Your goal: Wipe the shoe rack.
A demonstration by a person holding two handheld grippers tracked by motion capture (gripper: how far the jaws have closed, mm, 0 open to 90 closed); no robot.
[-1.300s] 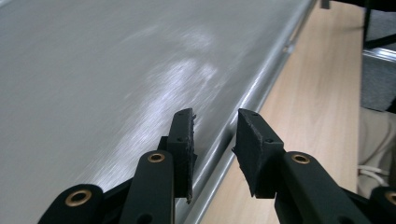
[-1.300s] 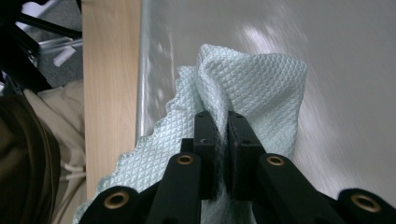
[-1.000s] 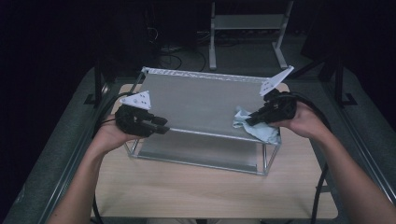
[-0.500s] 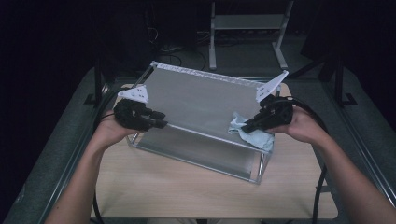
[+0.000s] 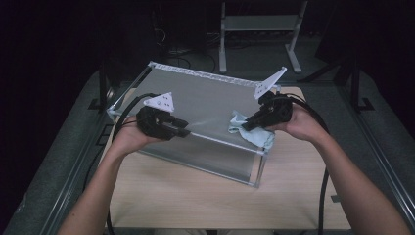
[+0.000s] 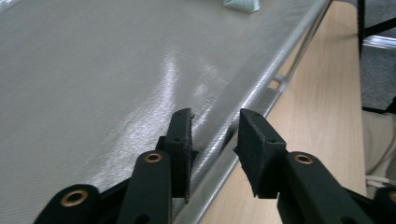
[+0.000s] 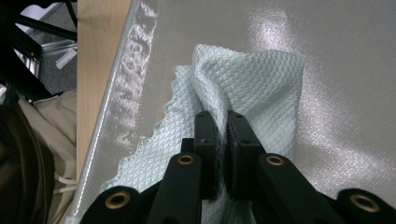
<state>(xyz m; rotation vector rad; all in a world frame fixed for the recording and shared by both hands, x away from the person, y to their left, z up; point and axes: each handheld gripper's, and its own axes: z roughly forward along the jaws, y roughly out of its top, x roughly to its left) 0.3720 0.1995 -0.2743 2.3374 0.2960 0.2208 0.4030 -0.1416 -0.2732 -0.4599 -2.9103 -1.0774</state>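
Note:
A metal-framed box (image 5: pixel 205 95) with a grey, shiny top panel stands askew on the wooden table (image 5: pixel 195 200). My left gripper (image 5: pixel 183 129) lies along the box's near left rim. In the left gripper view its jaws (image 6: pixel 212 121) straddle that metal rim (image 6: pixel 280 60), one on the panel side and one outside, gripping it. My right gripper (image 5: pixel 244 126) is shut on a pale green waffle cloth (image 5: pixel 257 137) that rests on the panel near the right end. The right gripper view shows the jaws (image 7: pixel 223 119) pinching a fold of the cloth (image 7: pixel 266 79).
The box takes up most of the table's far half; bare tabletop lies in front of it. Dark floor, black cables and a metal stand (image 5: pixel 257 29) are beyond the table. The person's forearms come in from the bottom corners.
The box has turned clockwise on the table: its left end swung away from me and its near right corner came closer. Both hands moved with it, and the cloth stayed in the right gripper.

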